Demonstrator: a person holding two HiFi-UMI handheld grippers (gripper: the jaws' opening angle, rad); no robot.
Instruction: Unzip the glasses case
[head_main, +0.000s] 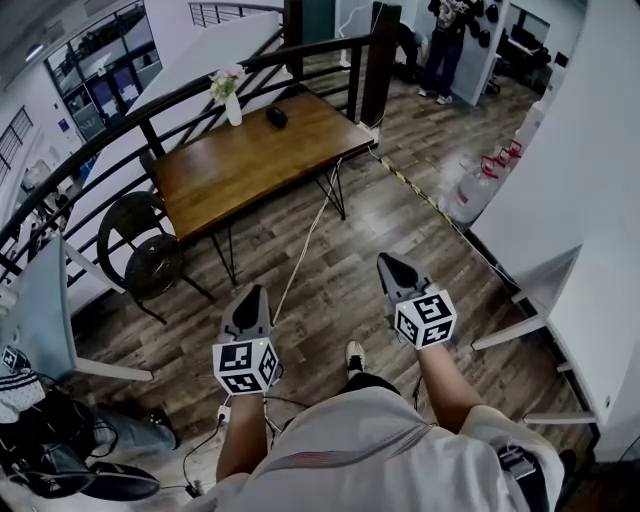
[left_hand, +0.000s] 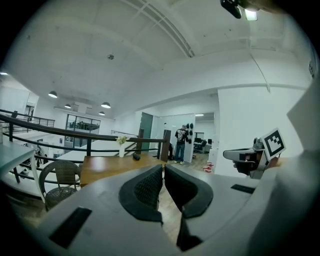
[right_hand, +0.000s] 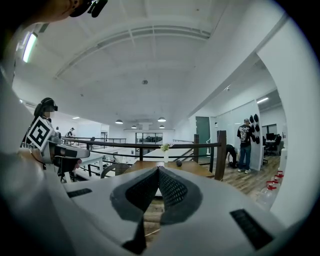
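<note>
My left gripper (head_main: 249, 296) is shut tight and holds nothing. The small dark thing on the far side of the wooden table (head_main: 215, 185) looks like the glasses case (head_main: 277, 117). It is well away from me, just beside the vase (head_main: 233, 108) with flowers. My right gripper (head_main: 395, 265) is shut tight too, with nothing in it.

Here is what could go wrong, I think. I could bump the round chair (head_main: 150, 250) on my way to the table. A thin white cord (head_main: 300, 250) lies on the floor between me and the table, and my foot could catch on it. If I reach for the case too fast, I could knock the vase over. With both jaws shut, I cannot grab the case or its zip pull, so I must open them first.

I count two grippers, one chair, one table, one vase, one case and one cord.
</note>
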